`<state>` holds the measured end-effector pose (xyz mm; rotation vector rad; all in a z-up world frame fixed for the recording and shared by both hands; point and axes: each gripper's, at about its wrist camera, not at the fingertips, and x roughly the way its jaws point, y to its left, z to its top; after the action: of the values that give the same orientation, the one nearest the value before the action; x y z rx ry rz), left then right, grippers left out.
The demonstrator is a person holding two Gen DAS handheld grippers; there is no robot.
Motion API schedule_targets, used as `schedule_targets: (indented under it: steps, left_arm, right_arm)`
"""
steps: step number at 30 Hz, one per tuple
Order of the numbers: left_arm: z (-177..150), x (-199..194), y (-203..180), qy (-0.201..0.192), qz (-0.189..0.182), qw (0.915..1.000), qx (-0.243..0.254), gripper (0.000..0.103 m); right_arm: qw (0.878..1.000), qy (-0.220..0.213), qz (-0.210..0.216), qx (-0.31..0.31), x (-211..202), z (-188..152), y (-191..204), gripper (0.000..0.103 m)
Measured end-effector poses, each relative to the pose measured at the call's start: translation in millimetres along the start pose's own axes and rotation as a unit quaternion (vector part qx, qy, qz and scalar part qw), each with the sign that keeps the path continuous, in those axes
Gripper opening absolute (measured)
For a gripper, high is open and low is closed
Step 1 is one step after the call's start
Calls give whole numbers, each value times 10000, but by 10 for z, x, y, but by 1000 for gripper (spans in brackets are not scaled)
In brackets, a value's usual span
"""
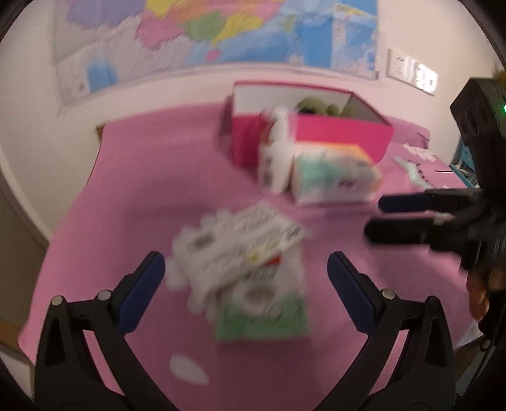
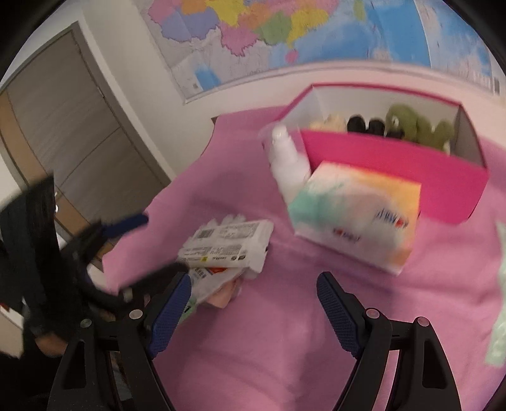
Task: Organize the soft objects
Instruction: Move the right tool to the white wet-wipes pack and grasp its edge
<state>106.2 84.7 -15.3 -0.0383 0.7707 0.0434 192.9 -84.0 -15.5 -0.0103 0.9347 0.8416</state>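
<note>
- Nearest in the left wrist view, the left gripper (image 1: 246, 284) stood spread wide and gripped nothing; a white tissue pack (image 1: 234, 249) lay between and just beyond its pads, on top of a green-and-white pack (image 1: 265, 319).
- The right gripper (image 2: 254, 303) was also parted and empty over bare pink tablecloth (image 2: 284, 363), with the tissue pack to its left.
- Past the packs, a pastel tissue box (image 2: 357, 215) and a white bottle (image 2: 286, 164) stood against the front of the pink box (image 2: 395, 177).
- Only the right wrist view looked into the box: a green plush toy (image 2: 417, 126), a cream soft thing and two dark items already lay inside, so I judged some sorting done. The packs on the cloth still waited.
- The left view alone showed the green pack's face and a wall switch (image 1: 414, 74); the right view alone showed the door (image 2: 72, 126).
- A map (image 1: 221, 28) hung farthest back.
</note>
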Motion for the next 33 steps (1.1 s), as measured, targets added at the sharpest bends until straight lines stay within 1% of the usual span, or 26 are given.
schedule_targets:
  steps: [3, 6, 8, 11, 15, 18, 21, 25, 27, 28, 29, 31, 32, 33]
  left_arm:
    - [-78, 24, 75, 55, 125, 9999, -86, 103]
    - [-78, 79, 125, 94, 160, 9997, -167, 103]
    - [-62, 112, 115, 84, 25, 9998, -169, 103]
    - [-57, 212, 162, 190, -7, 9994, -290, 103]
    - [-59, 348, 275, 373, -166, 9979, -509, 103]
    - [-54, 433, 367, 442, -217, 9964, -686, 103]
    - [-60, 533, 477, 564, -517, 9921, -998, 103]
    - [-73, 579, 552, 565, -638, 9908, -1056, 103]
    - [-73, 607, 573, 584, -722, 9897, -1087, 103]
    - [-76, 617, 580, 575, -747, 9897, -1075, 103]
    - [-76, 622, 579, 566, -764, 9898, -1065, 103]
    - [-71, 639, 575, 576, -769, 9897, -1058, 103]
    - [-66, 639, 573, 574, -768, 9899, -1046, 103]
    - [-63, 645, 567, 574, -771, 9899, -1040, 103]
  right_arm:
    - [9998, 56, 105, 176, 93, -20, -37, 83]
    - [9993, 118, 122, 343, 232, 30, -61, 83]
    - [9987, 191, 201, 435, 337, 76, -64, 83]
    - [9976, 365, 231, 535, 523, 137, -57, 83]
    - [9960, 581, 214, 644, 749, 194, -50, 83]
    - [9946, 677, 301, 729, 859, 211, -55, 83]
    - [9935, 766, 327, 775, 944, 218, -59, 83]
    - [9924, 772, 409, 871, 1034, 251, -66, 83]
    - [9914, 766, 496, 936, 1061, 285, -79, 80]
    - [9913, 764, 518, 939, 1080, 303, -74, 74]
    - [9912, 743, 535, 951, 1094, 325, -77, 61]
    - [9896, 808, 649, 999, 1147, 337, -80, 46]
    - [9898, 806, 641, 980, 1167, 335, -79, 35]
    - [9891, 797, 733, 994, 1188, 331, -83, 34]
